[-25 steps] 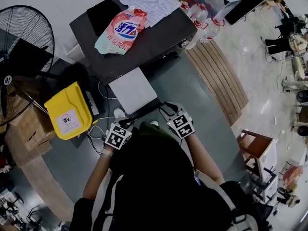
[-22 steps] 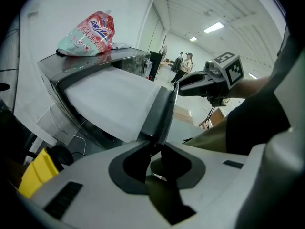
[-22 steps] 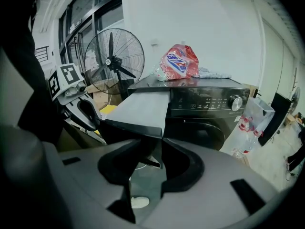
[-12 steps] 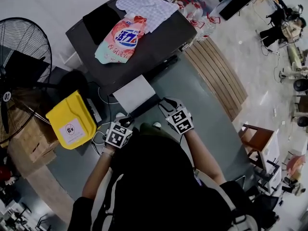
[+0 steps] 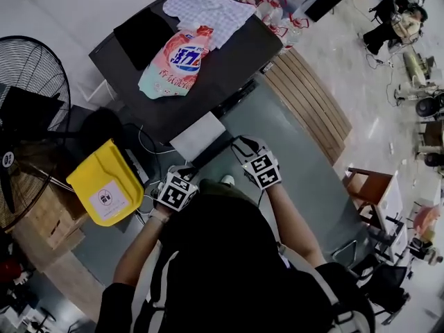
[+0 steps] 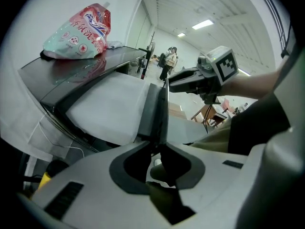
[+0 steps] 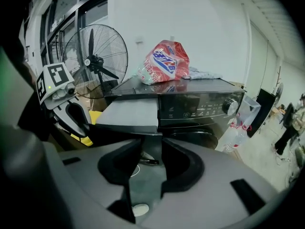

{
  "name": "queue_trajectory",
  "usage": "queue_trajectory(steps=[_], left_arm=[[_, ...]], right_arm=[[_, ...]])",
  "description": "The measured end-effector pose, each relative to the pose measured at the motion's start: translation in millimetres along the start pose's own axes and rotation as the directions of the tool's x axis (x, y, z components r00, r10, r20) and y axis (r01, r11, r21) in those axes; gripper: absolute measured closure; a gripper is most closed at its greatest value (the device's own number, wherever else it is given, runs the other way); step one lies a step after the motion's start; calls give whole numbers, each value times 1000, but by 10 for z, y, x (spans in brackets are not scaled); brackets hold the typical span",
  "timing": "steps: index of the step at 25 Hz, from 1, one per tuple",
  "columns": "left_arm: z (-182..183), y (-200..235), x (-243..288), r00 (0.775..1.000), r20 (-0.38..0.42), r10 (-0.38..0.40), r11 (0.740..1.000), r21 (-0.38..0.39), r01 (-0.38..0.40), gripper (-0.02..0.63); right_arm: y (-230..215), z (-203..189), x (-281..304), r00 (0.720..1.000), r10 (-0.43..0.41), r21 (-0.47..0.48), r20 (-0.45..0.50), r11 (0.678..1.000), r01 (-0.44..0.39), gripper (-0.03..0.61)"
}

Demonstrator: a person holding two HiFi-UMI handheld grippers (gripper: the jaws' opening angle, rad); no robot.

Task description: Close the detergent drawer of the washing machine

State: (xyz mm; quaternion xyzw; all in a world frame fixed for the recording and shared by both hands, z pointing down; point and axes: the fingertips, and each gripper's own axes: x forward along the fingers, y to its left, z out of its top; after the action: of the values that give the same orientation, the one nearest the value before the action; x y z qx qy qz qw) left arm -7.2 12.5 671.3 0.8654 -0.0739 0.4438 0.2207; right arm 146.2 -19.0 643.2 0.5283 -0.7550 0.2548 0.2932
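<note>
- Left gripper [image 6: 159, 146]: jaws nearly together, pinching the drawer front [image 6: 153, 109] edge-on at their tips.
- Right gripper [image 7: 150, 144]: jaws apart, empty; the drawer front's edge just beyond the tips, floor [image 7: 143, 180] showing between.

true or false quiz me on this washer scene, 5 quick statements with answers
1. The detergent drawer is pulled out of the washing machine. True.
2. The detergent bag lies on the floor. False: it lies on top of the washing machine.
3. The right gripper has its jaws shut tight. False: they stand apart with nothing between them.
4. A yellow container sits to the left of the machine in the head view. True.
5. The fan stands on top of the machine. False: it stands beside it, past the yellow container.
</note>
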Motion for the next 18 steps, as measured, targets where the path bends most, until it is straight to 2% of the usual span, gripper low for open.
queue_trajectory(steps=[5, 8, 12, 18], left_arm=[[47, 125, -38, 999, -13, -31, 997, 63, 32, 548], [61, 181, -77, 998, -28, -54, 994, 99, 56, 549], [95, 318, -119, 997, -31, -71, 988, 136, 75, 552], [133, 508, -174, 997, -13, -70, 989, 132, 71, 552]], right_arm=[[-1, 88, 105, 998, -57, 69, 17, 996, 55, 439], [78, 151, 168, 995, -89, 107, 37, 991, 85, 530], [91, 252, 278, 989, -140, 167, 55, 977, 129, 543], [101, 442, 393, 983, -173, 199, 64, 967, 157, 546]])
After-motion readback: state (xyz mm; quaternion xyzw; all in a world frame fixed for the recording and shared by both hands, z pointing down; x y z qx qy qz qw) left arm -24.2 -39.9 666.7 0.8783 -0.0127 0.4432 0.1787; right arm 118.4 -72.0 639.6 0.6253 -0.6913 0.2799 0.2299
